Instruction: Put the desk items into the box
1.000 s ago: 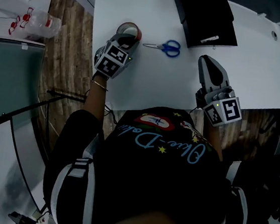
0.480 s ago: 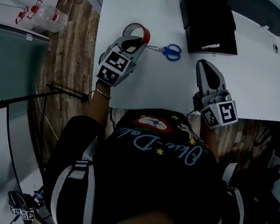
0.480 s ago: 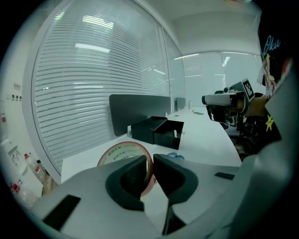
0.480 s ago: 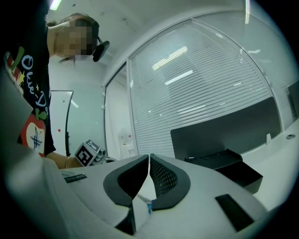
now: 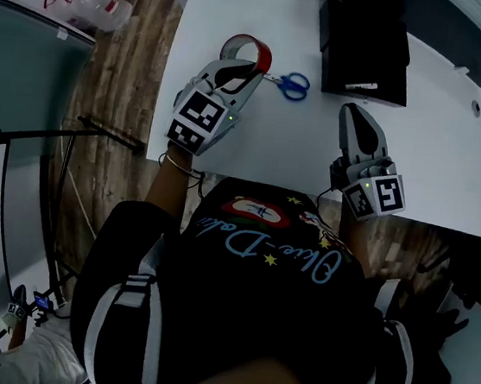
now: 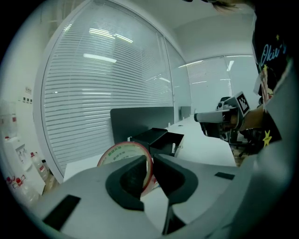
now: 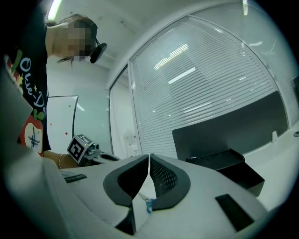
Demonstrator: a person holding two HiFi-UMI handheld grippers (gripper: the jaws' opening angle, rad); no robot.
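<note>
Well left of the box [image 5: 363, 47], the left gripper [image 5: 245, 69] pinched the rim of a red tape roll [image 5: 260, 56], its jaws partway closed on the band. Blue-handled scissors [image 5: 291, 84] lay on the desk [image 5: 273, 143] between roll and box. Nearer the person than the box, the right gripper [image 5: 353, 117] had its jaws pressed together, empty.

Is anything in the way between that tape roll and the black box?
Only the scissors, lying flat on the desk between the tape in the left claw and the box. They look low enough to pass over.
</note>
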